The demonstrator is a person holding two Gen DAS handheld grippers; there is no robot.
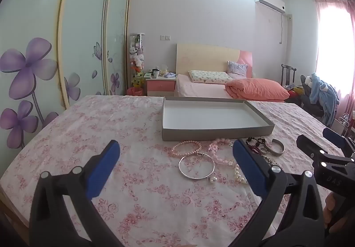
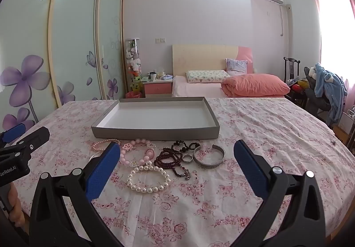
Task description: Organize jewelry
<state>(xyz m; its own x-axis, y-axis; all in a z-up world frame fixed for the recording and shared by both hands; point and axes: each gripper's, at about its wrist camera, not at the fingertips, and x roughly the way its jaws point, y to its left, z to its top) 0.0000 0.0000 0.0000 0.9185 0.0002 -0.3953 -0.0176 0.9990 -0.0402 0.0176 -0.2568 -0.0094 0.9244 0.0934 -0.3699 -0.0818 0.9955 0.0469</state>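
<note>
Several pieces of jewelry lie in a loose row on the flowered tablecloth (image 2: 255,136), just in front of the near wall of an empty gray tray (image 2: 155,132): a small pink bead bracelet (image 1: 186,147), a thin silver bangle (image 1: 196,167), a chunky pink bead bracelet (image 2: 137,153), a white pearl bracelet (image 2: 148,179), a dark bead string (image 2: 172,159), a small ring (image 2: 187,157) and an open silver cuff (image 2: 209,157). None is in the tray yet, so I judge the sorting has barely begun.

The pile runs left to right, parallel to the tray's near side. From the right gripper (image 2: 175,169) the pearl bracelet and dark beads sit straight ahead between its blue pads, a little beyond the tips; the cuff is ahead and slightly right. From the left gripper (image 1: 177,167) the silver bangle lies ahead between the fingers, toward the right one, with the pink bead bracelet just past it. So each hand has its own near pieces: the left the bangle end, the right the pearl and cuff end.

Both grippers are spread wide and hold nothing. They hover side by side near the table's front edge, angled down toward the cloth and pointed at the tray.
</note>
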